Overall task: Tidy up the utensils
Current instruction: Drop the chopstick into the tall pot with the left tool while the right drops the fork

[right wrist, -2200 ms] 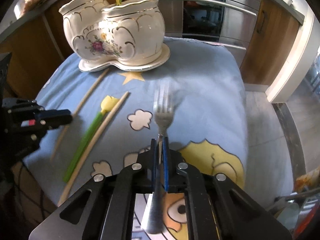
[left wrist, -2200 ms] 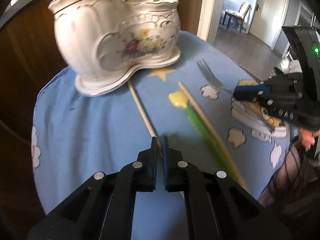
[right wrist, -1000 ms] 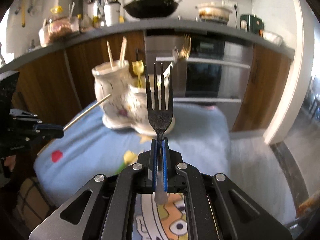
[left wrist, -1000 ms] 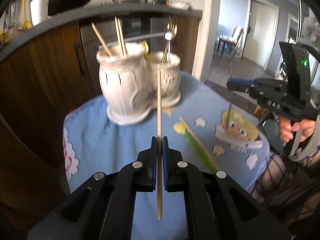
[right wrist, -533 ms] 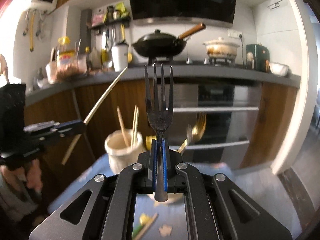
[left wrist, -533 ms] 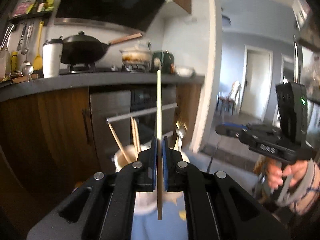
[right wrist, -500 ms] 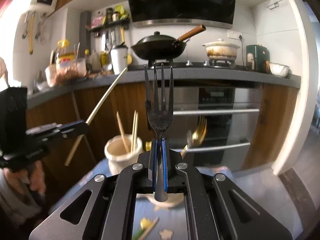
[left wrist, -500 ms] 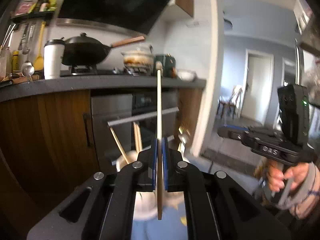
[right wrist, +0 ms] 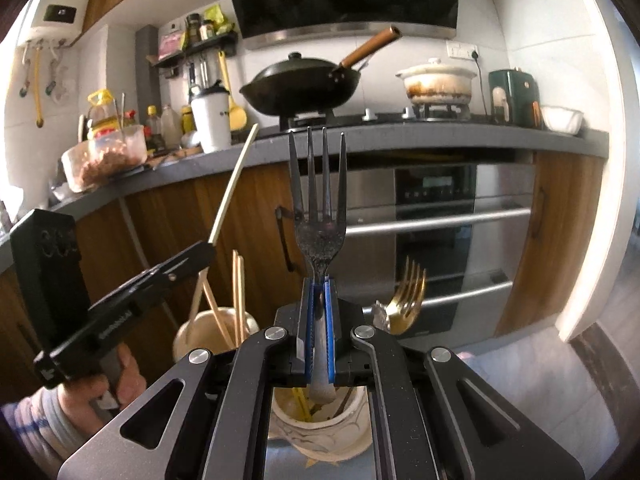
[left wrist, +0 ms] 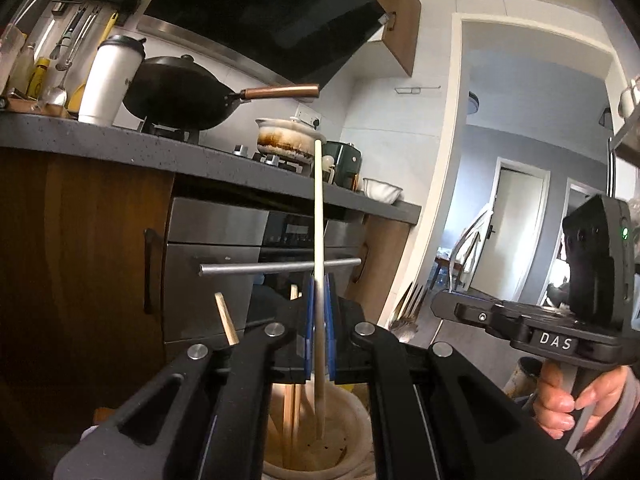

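My left gripper [left wrist: 318,280] is shut on a pale wooden chopstick [left wrist: 318,216], held upright with its lower end inside the left pot of the white ceramic holder [left wrist: 356,420], where other chopsticks [left wrist: 290,408] stand. My right gripper [right wrist: 319,284] is shut on a dark steel fork [right wrist: 319,216], tines up, its handle end just above the holder's right pot [right wrist: 320,428]. A gold fork [right wrist: 406,300] stands in that pot. In the right wrist view the left gripper [right wrist: 200,254] and its chopstick [right wrist: 234,184] are at left, above the left pot [right wrist: 192,336].
Behind is a kitchen counter [right wrist: 440,132] with a black wok [right wrist: 300,88], a white pot [right wrist: 438,80] and a white tumbler [right wrist: 210,120]. An oven with a steel handle bar [right wrist: 436,220] is below. A doorway [left wrist: 520,240] is at right. Blue cloth [right wrist: 500,364] covers the table.
Both grippers lifted their utensils off the blue cloth, turned them upright and moved over the holder. Lately both have sunk lower, and the chopstick's end now sits inside the left pot.
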A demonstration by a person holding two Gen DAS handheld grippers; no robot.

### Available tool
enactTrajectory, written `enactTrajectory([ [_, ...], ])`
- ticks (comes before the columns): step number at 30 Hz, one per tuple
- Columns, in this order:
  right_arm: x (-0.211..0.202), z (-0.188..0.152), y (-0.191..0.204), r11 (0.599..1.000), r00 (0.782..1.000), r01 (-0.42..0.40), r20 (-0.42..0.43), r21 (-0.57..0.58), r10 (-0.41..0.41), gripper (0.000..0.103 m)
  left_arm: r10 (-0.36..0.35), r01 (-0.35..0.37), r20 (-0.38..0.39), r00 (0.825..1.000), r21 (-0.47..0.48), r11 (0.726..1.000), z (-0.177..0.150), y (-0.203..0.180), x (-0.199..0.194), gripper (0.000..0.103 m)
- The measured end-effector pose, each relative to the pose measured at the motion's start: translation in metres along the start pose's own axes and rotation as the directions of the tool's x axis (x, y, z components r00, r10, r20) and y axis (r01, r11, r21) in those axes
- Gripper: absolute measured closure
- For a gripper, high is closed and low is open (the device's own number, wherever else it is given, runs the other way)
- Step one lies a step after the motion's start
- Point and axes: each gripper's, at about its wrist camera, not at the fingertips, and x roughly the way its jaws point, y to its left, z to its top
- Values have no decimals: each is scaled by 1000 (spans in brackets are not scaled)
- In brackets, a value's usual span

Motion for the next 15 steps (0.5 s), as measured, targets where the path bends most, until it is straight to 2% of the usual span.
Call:
enactTrajectory([
  [4, 13, -13, 0, 1000, 999, -5, -42, -5, 5, 97, 18, -18, 0, 1000, 27, 999, -12, 0, 4, 98],
  [15, 39, -34, 1, 1000, 986, -9, -164, -13, 6, 97, 42, -39, -54, 998, 67, 997, -39, 4, -23, 98],
])
